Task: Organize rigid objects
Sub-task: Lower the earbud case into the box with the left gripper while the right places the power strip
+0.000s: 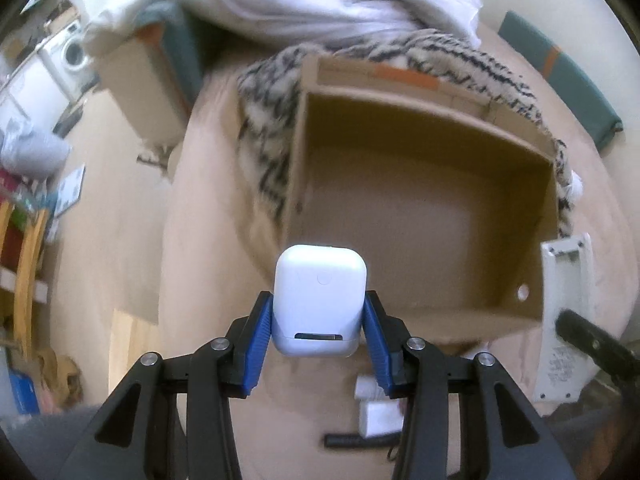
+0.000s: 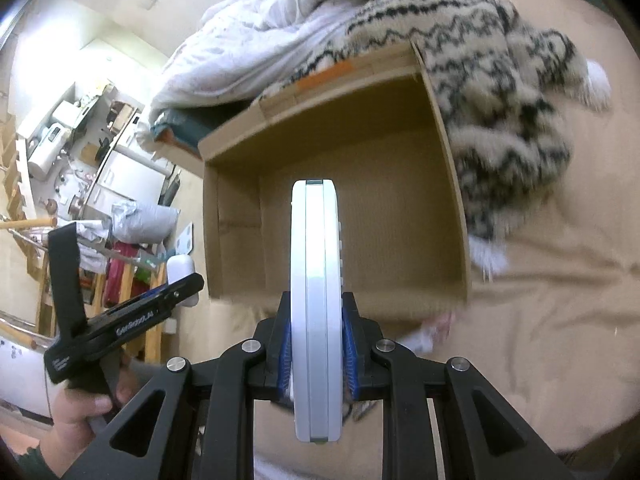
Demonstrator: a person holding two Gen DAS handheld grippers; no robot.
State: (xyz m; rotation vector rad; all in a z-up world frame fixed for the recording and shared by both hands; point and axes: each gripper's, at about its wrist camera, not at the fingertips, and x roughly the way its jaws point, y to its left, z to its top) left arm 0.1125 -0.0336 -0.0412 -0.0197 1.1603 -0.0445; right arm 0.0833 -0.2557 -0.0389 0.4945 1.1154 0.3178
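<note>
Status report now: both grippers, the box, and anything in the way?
Left gripper shut on white earbud case. Right gripper shut on white remote, edge-on. Cardboard box open, looks empty. Nothing in the way.

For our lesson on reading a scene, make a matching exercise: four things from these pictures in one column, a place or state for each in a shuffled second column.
Things
1. small white rounded plastic case
2. flat white remote control
3. open brown cardboard box
4. cream and black patterned fleece blanket

Places or states
A. empty inside
B. held edge-on in the right gripper
C. bunched against the box's outer wall
D. clamped in the left gripper

Pairs: 1-D, 2-B, 3-A, 4-C
</note>
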